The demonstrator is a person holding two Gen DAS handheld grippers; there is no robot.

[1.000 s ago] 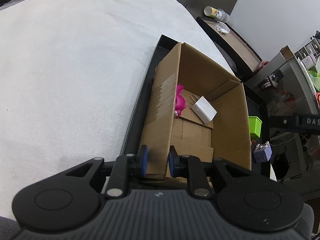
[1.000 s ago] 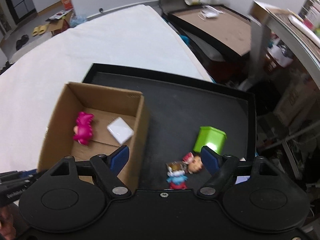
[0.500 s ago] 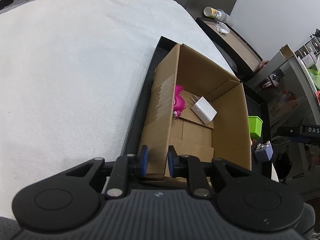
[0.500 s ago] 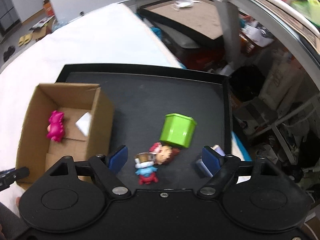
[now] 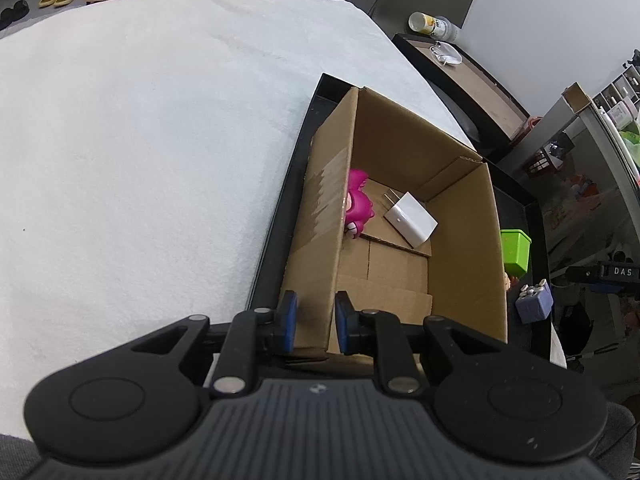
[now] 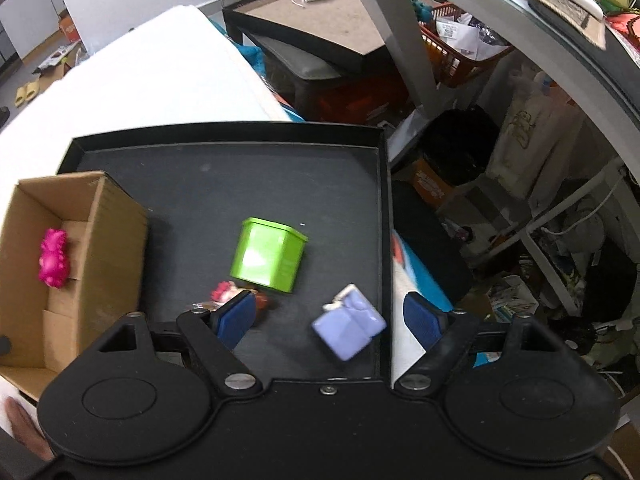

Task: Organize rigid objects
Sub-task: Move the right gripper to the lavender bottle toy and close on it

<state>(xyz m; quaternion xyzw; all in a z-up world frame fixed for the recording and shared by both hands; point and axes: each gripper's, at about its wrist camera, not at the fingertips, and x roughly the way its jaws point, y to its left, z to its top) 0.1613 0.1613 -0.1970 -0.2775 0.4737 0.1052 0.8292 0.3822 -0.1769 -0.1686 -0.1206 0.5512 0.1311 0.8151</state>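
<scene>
A cardboard box (image 5: 464,248) stands at the left end of a black tray (image 6: 224,176). Inside it lie a pink toy (image 5: 356,204) and a white plug adapter (image 5: 410,224). My left gripper (image 5: 316,322) is shut on the box's near left wall. On the tray sit a green tin (image 6: 268,254), a lilac cube (image 6: 348,326) and a small red-haired figure (image 6: 224,292), half hidden by a fingertip. My right gripper (image 6: 330,318) is open, and the lilac cube shows between its fingers with neither pad touching it.
The tray lies at the right end of a white cloth-covered table (image 5: 140,140). Its raised right rim (image 6: 384,240) runs close to my right finger. Beyond it are a low side table (image 6: 320,12) and floor clutter. A hand (image 6: 20,424) shows at the lower left.
My right gripper has moved rightward across the tray, from beside the box to over the lilac cube. The left gripper has kept still on the box wall.
</scene>
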